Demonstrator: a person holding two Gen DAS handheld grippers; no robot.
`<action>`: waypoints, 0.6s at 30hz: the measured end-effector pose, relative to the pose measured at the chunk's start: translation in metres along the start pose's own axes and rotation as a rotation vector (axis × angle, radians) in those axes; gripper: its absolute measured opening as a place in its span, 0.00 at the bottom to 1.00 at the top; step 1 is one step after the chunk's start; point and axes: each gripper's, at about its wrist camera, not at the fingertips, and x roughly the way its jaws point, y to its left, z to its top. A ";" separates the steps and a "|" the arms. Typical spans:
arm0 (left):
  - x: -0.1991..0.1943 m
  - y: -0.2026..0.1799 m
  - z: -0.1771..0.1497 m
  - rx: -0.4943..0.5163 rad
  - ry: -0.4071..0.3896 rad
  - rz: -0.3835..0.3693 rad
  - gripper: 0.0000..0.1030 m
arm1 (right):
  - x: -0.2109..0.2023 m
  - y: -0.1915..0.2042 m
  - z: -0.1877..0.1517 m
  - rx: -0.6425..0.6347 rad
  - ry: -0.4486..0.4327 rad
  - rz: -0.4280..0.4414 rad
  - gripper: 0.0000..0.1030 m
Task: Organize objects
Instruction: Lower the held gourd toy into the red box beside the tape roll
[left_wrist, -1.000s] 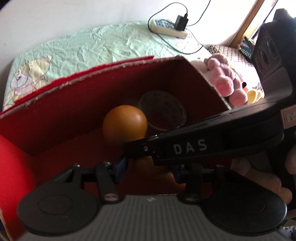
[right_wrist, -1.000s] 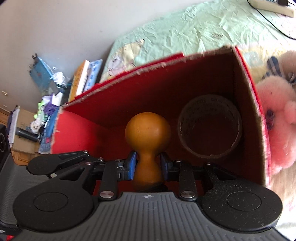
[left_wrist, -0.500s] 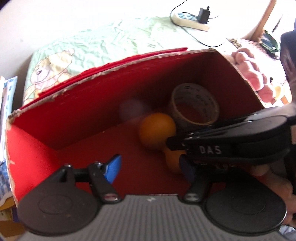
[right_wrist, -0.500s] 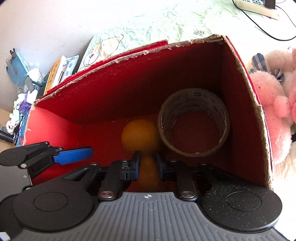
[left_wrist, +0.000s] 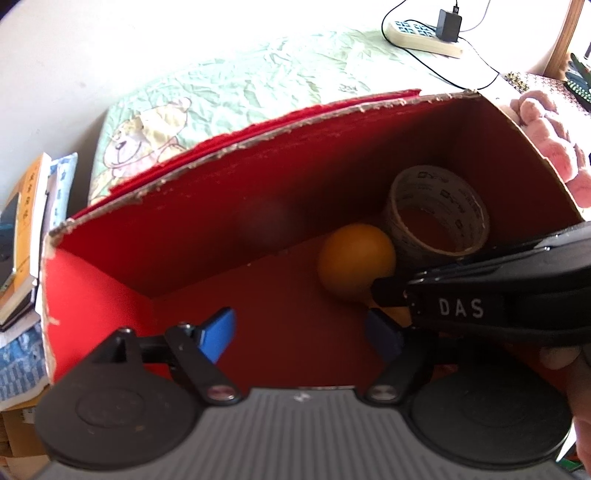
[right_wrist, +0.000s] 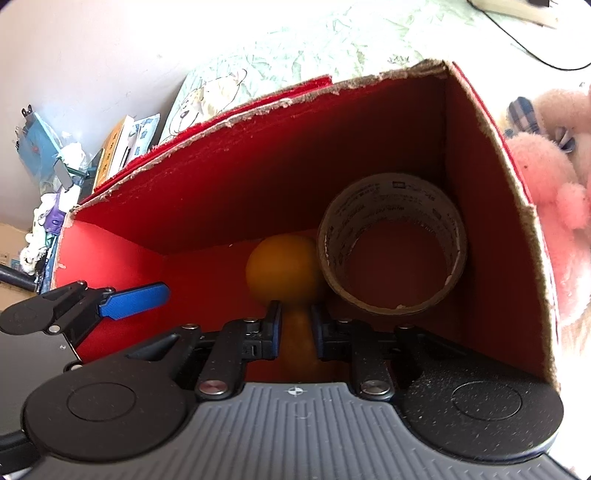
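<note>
An orange wooden piece (right_wrist: 282, 269), a ball on a stem, lies low inside the red cardboard box (right_wrist: 295, 166) next to a roll of brown tape (right_wrist: 399, 188). My right gripper (right_wrist: 295, 328) has the stem between its blue pads, which press on it as the jaws close. In the left wrist view the orange ball (left_wrist: 354, 266) sits beside the tape roll (left_wrist: 436, 192), and the right gripper's black arm crosses in front. My left gripper (left_wrist: 301, 334) hangs over the box floor (left_wrist: 221, 221), its jaws opening with nothing between them.
A pink plush toy (right_wrist: 546, 177) presses against the box's right wall. Books (left_wrist: 26, 221) are stacked left of the box. A green bear-print sheet (left_wrist: 258, 85) lies behind it, with a power strip (left_wrist: 421, 35) and cable at the far right. A hand (left_wrist: 576, 406) shows at the right edge.
The left jaws have spread wide and let go of the orange stem. The right jaws have tightened on it. The orange piece has sunk lower into the box, next to the tape roll.
</note>
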 end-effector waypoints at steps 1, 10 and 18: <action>0.000 -0.001 -0.001 0.000 0.000 0.010 0.77 | 0.000 0.000 0.000 0.000 0.000 0.001 0.18; 0.001 -0.001 0.000 -0.009 -0.011 0.077 0.77 | 0.002 0.004 -0.001 -0.004 -0.018 0.003 0.15; 0.004 -0.005 0.000 -0.009 -0.012 0.132 0.77 | 0.002 0.006 -0.001 -0.016 -0.025 0.010 0.16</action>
